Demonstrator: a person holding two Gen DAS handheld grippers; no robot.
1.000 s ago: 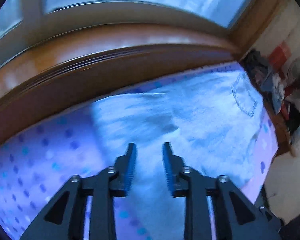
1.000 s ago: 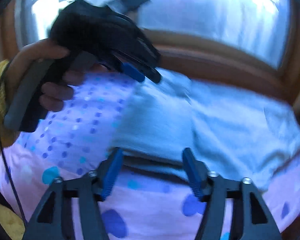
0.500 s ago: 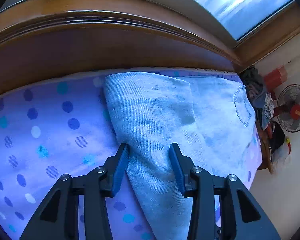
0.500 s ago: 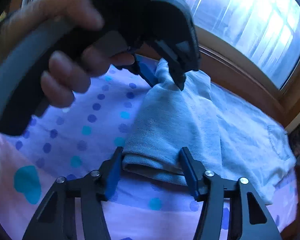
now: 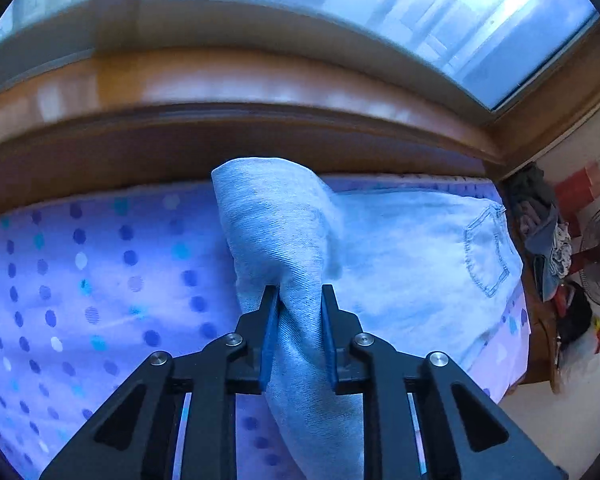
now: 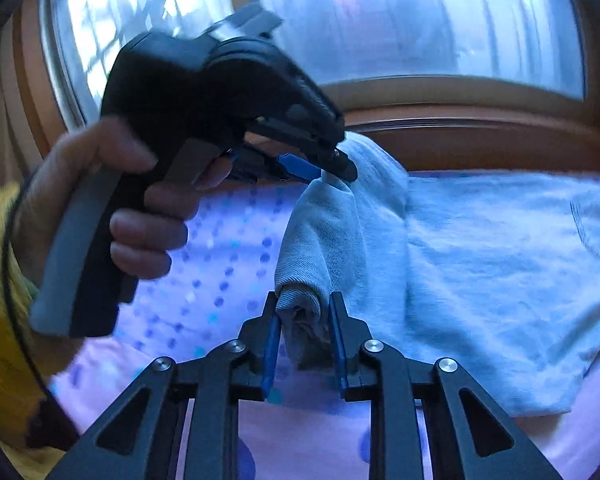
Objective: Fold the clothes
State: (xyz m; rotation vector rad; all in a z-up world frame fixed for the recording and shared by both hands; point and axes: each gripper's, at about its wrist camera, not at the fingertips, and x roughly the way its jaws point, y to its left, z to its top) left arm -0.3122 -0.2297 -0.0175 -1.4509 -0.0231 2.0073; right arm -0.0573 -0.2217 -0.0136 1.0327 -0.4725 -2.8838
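now both our left gripper (image 5: 299, 312) and right gripper (image 6: 303, 320) are closing on the jeans (image 5: 276, 232) at lower centre; next we carry that end over to fold.

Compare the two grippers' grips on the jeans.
The left gripper pinches the jeans partway along the folded leg; the right gripper pinches the bunched leg end. The left gripper shows in both views; the right gripper only in its own. Both are closing on denim, lifting the leg off the bedsheet.
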